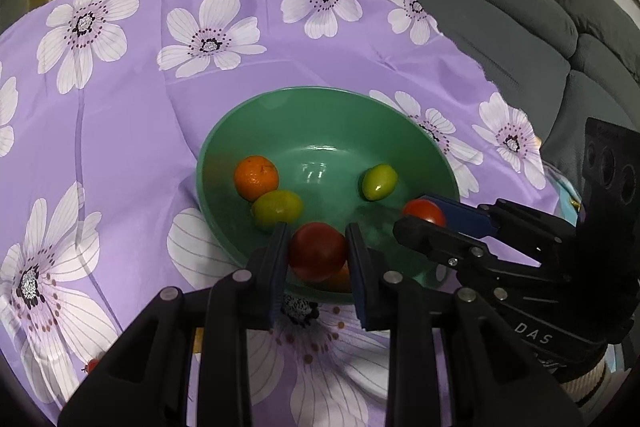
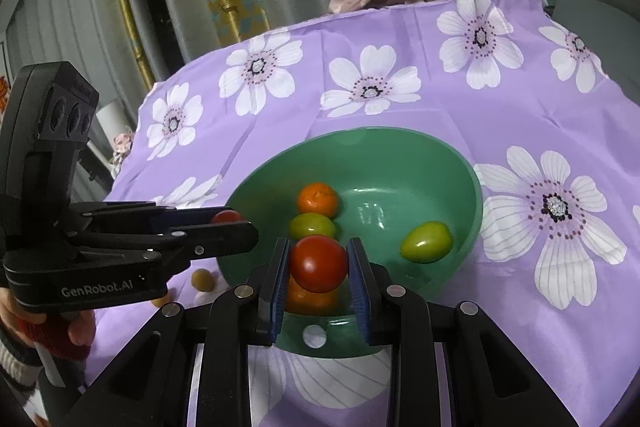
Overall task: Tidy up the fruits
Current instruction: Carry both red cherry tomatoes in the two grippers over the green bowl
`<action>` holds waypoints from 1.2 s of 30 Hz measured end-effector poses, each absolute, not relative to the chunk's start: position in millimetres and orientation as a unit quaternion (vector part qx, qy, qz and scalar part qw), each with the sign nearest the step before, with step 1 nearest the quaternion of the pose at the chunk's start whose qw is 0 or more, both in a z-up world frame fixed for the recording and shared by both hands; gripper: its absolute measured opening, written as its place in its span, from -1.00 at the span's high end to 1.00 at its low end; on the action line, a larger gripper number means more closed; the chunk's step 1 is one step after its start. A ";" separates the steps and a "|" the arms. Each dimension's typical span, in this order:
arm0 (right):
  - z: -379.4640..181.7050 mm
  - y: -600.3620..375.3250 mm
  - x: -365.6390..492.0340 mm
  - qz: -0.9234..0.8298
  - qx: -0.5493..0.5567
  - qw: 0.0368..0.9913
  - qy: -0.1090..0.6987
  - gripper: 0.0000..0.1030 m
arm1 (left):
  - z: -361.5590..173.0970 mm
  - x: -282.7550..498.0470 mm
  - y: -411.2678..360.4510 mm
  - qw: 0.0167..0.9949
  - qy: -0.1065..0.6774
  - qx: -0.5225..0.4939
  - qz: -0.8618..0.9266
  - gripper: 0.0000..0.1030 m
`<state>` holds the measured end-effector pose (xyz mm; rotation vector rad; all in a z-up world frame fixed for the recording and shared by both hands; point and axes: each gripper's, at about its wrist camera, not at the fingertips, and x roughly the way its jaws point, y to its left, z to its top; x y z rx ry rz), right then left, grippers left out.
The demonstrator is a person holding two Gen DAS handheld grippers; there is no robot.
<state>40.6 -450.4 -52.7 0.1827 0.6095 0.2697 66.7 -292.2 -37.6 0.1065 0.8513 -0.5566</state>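
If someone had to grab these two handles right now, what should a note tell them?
Left gripper: jaws shut on a red tomato, over the near rim of the green bowl.
Right gripper: jaws shut on another red tomato, also over the bowl.
In the bowl: an orange and two green fruits.
Left: release both tomatoes, then fetch the small brown fruit on the cloth.

Two close wrist views, opposite sides, both down into green bowl (image 1: pixel 320 115).
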 end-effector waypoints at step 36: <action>-59.6 -464.5 45.4 0.134 0.121 0.945 0.274 0.41 | -56.7 79.1 -314.2 0.871 0.420 0.130 -0.221 0.46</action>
